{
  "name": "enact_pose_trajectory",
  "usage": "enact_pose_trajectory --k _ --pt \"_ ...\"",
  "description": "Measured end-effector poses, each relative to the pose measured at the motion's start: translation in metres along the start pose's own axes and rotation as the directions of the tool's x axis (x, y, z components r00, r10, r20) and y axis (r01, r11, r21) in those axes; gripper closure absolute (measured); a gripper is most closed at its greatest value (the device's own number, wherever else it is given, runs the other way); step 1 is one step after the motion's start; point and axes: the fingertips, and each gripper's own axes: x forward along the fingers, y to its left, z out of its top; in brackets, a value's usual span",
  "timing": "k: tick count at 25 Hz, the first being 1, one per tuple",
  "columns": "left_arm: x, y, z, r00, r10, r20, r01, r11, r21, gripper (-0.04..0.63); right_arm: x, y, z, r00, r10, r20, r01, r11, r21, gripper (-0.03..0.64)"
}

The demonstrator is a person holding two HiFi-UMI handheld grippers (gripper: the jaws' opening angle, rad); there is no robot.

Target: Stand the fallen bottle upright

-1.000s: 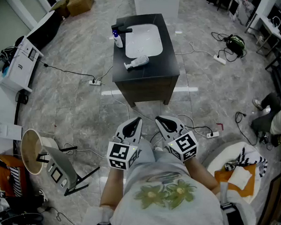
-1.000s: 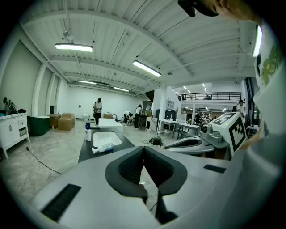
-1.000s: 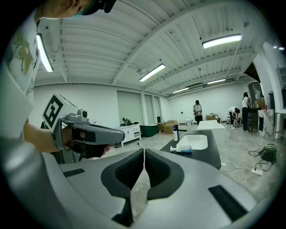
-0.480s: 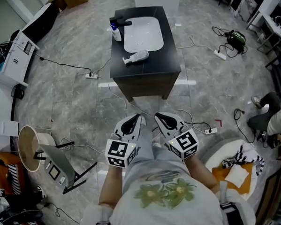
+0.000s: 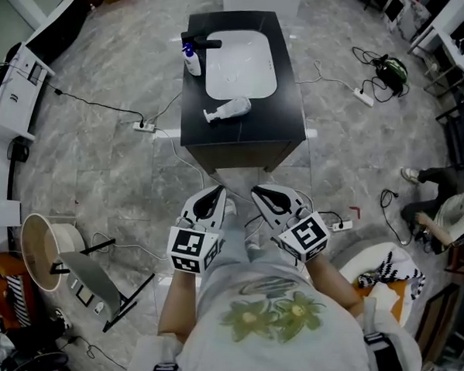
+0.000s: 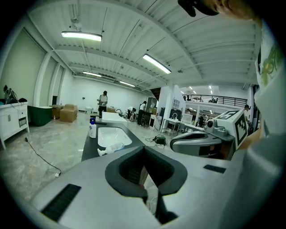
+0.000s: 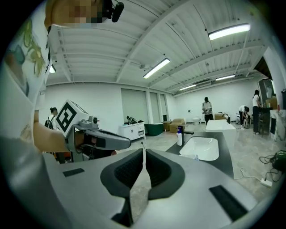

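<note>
Since nothing is held yet, listing: your grey left gripper [image 5: 213,197], lower centre, jaws together, empty; pale plastic bottle [image 5: 230,109], on its side on the black cabinet top [image 5: 282,121], upper centre, well apart; your grey right gripper [image 5: 264,196], likewise closed. Open one wide before clasping the bottle's body.

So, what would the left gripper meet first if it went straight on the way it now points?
Probably the near end of the black sink cabinet, short of the fallen bottle. Only floor seems to lie before the left gripper, though depth is unclear.
</note>
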Motion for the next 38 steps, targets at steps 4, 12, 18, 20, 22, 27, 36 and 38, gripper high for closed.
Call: enact_pose_trajectory --k 4,12,18,20,22,27,36,38 --pt "0.03 0.05 0.022 1.0 0.005 0.005 -0.005 1.0 -0.021 0.577 0.05 -0.033 0.021 1.0 -0.016 -0.012 0.016 1.0 -0.023 0.569" --pt "0.083 0.135 0.056 1.0 -0.009 0.001 0.009 1.0 -0.009 0.577 0.144 -0.081 0.045 0.998 -0.019 -0.063 0.016 0.998 -0.054 0.569" --pt "0.105 0.181 0.07 1.0 -0.021 -0.006 0.021 0.999 0.027 0.577 0.188 -0.114 0.052 0.993 -0.052 -0.107 0.047 0.998 -0.043 0.515" --pt "0.113 0.192 0.071 1.0 -0.026 -0.01 0.027 0.999 0.018 0.577 0.199 -0.123 0.056 0.991 -0.055 -0.125 0.047 0.997 -0.066 0.488" --pt "0.119 0.198 0.071 0.999 -0.031 -0.012 0.031 1.0 0.003 0.577 0.207 -0.131 0.059 0.988 -0.052 -0.143 0.039 0.995 -0.092 0.479" --pt "0.137 0.209 0.067 0.998 -0.047 -0.039 0.047 0.999 0.001 0.577 0.226 -0.144 0.059 0.979 -0.03 -0.203 -0.003 0.987 -0.159 0.472" --pt "0.17 0.248 0.079 0.999 -0.018 -0.048 0.016 0.999 -0.044 0.577 0.275 -0.159 0.043 0.932 0.081 -0.354 -0.175 0.954 -0.243 0.472" --pt "0.178 0.257 0.084 0.999 -0.003 -0.045 0.0 0.998 -0.059 0.577 0.285 -0.163 0.042 0.918 0.11 -0.382 -0.218 0.943 -0.253 0.471"
